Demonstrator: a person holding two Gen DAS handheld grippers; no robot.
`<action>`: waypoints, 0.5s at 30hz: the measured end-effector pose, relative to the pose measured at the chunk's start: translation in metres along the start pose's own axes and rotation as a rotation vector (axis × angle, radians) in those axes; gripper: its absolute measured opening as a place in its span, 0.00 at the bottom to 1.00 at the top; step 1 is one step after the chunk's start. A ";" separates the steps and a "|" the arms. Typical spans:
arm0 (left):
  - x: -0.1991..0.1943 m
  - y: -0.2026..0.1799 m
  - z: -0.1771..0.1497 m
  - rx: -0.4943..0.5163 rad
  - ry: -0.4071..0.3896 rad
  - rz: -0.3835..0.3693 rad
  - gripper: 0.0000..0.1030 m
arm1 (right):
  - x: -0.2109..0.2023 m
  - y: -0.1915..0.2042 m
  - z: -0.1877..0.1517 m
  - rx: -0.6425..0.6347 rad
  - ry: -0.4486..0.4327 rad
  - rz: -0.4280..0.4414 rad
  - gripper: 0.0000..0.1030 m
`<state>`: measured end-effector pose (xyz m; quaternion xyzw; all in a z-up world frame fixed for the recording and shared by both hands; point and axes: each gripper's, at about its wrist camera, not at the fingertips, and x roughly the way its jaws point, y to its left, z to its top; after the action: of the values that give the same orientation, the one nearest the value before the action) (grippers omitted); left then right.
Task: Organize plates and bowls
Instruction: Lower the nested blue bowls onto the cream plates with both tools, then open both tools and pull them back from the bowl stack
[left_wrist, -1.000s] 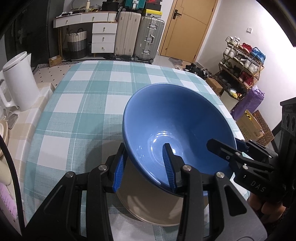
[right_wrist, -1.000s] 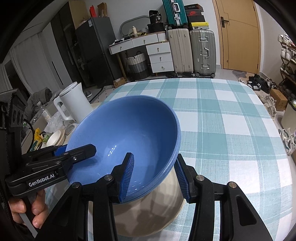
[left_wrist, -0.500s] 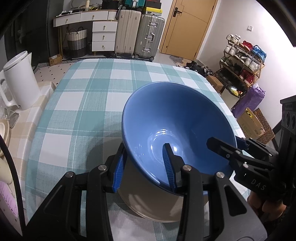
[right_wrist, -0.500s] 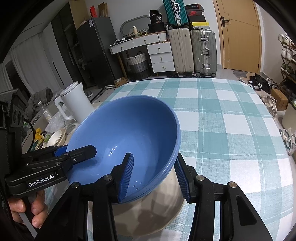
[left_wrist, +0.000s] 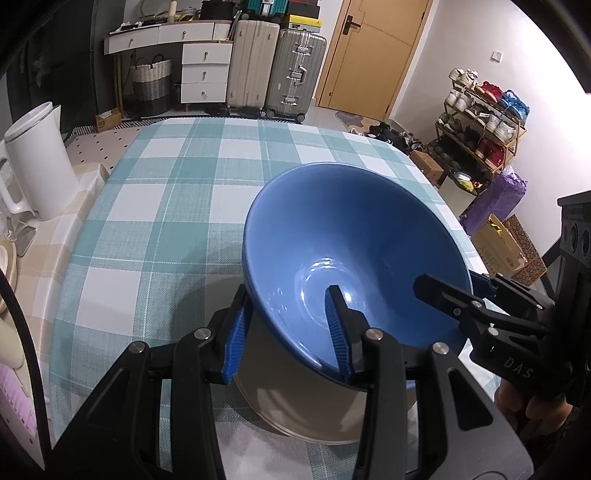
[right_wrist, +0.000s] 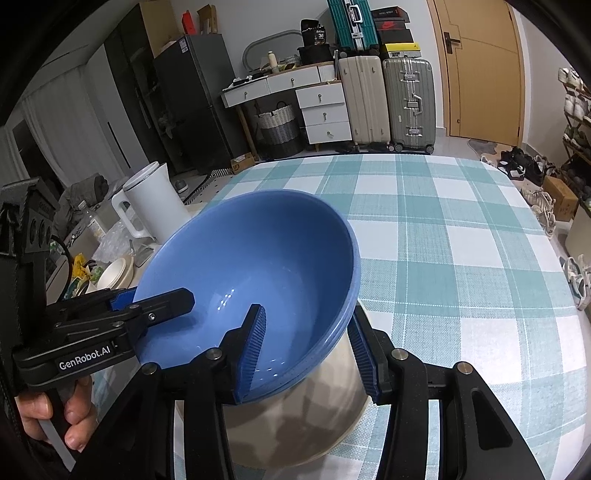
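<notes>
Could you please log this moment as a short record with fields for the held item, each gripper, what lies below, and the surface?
held item: blue bowl, tilted, apparently above the plate
left gripper: straddles the bowl's near rim, one finger inside, one outside
right gripper: straddles the opposite rim the same way
below: beige plate under the bowl
surface: checked tablecloth
nearby: white kettle at the table's side

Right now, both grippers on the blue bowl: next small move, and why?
Probably lower it straight down, both sides together. The left gripper and right gripper each straddle the blue bowl's rim, one finger inside and one outside, on opposite sides. The beige plate lies directly beneath on the checked tablecloth. Whether the bowl already touches the plate cannot be told.
</notes>
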<state>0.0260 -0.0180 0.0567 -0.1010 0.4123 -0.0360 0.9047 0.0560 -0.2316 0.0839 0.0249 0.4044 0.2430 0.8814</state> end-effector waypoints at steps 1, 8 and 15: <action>0.000 0.000 0.000 0.004 -0.001 0.002 0.39 | 0.000 0.000 0.000 -0.003 0.001 0.000 0.46; -0.013 0.006 -0.001 0.022 -0.042 0.028 0.66 | -0.005 0.000 -0.001 -0.022 -0.005 -0.015 0.61; -0.037 0.015 -0.006 0.027 -0.126 0.053 0.79 | -0.014 0.000 -0.002 -0.054 -0.046 0.013 0.86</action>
<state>-0.0026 0.0016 0.0771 -0.0800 0.3563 -0.0113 0.9309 0.0466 -0.2382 0.0926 0.0095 0.3770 0.2586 0.8893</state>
